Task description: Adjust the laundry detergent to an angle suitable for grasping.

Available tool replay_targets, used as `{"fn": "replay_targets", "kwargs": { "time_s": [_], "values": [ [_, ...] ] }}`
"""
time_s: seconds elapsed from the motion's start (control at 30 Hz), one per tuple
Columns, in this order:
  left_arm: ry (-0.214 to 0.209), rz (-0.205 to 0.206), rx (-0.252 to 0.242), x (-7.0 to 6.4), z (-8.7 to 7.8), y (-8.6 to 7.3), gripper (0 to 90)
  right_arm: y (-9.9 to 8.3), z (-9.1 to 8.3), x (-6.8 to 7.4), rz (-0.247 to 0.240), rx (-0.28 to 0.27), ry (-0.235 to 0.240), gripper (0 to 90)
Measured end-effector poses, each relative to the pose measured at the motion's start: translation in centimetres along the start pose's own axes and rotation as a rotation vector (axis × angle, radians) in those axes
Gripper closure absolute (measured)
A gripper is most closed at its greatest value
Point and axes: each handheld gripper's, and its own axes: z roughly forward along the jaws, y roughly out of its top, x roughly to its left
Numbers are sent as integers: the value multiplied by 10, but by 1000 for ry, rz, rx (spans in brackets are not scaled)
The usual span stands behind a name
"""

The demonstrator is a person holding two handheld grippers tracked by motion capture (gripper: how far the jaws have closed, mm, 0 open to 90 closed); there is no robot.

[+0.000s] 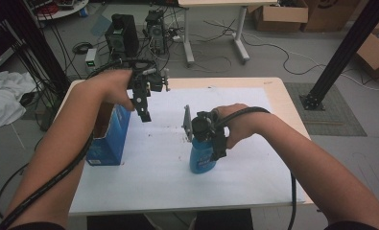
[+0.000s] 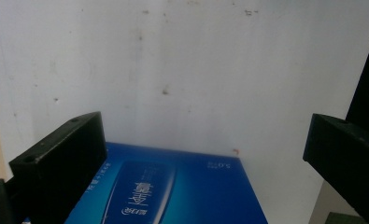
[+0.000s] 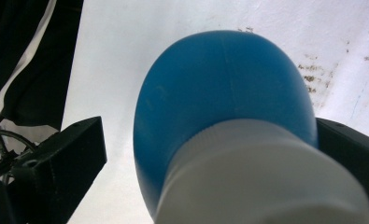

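While the desk under its white sheet carries an open blue box at the left, the bottle stands upright near the middle. The left hand-held gripper hovers wide open and empty beside the box, seemingly waiting. The right hand-held gripper straddles the bottle's white cap, one jaw still apart, likely closing to lift it.

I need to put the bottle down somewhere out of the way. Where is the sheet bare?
The white sheet is bare right of the blue bottle, toward the table's right edge, and along the near edge in front of the blue box. It is tighter between box and bottle, where the left gripper hangs.
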Motion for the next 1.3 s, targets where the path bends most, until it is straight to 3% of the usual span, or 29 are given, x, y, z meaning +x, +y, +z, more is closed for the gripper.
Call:
{"fn": "replay_targets", "kwargs": {
  "time_s": [0.3,1.3],
  "values": [
    [0,-1,-1,1,1,0,1,-2,0,1,-6,-17,-6,19],
    [-3,1,0,1,3,2,0,-1,-3,1,-36,-4,-30,217]
  ]
}}
